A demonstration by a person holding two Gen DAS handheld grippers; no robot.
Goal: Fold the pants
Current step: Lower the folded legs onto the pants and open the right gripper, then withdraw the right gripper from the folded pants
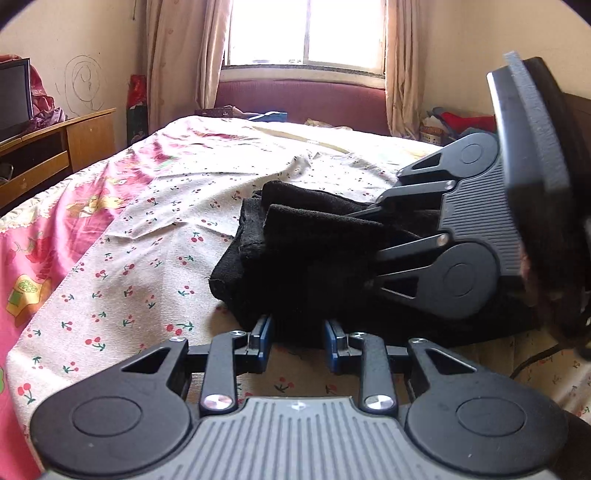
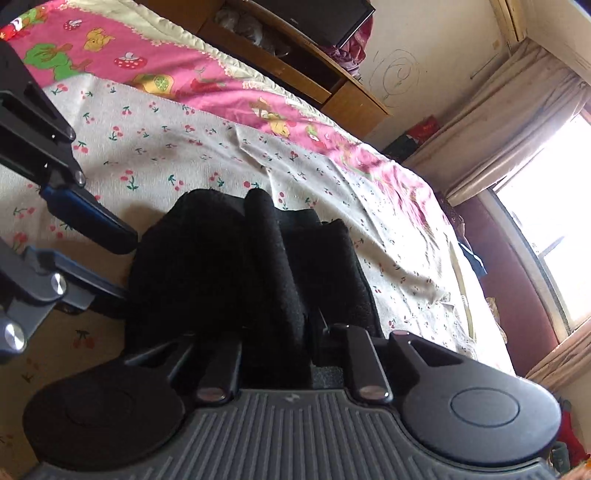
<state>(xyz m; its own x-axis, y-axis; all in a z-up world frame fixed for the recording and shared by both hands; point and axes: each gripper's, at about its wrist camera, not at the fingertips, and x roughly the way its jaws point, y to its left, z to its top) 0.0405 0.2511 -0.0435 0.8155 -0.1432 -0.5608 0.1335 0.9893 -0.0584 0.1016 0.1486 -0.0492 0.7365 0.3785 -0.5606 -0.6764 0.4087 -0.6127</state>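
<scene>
On the bed, black pants lie bunched in thick folds on the cherry-print sheet.

Near the bed's front edge, the pants form a dark heap with two rolled ridges on top. Left gripper sits at the heap's near edge, its blue-padded fingers narrowly apart with cloth at their tips; I cannot tell whether they pinch it. Right gripper is rolled on its side and pushed into the pile, its fingers buried in the black folds, so their grip cannot be made out. A pink cartoon quilt hangs along the bed's side; beyond are a wooden cabinet, curtains and a bright window.
</scene>
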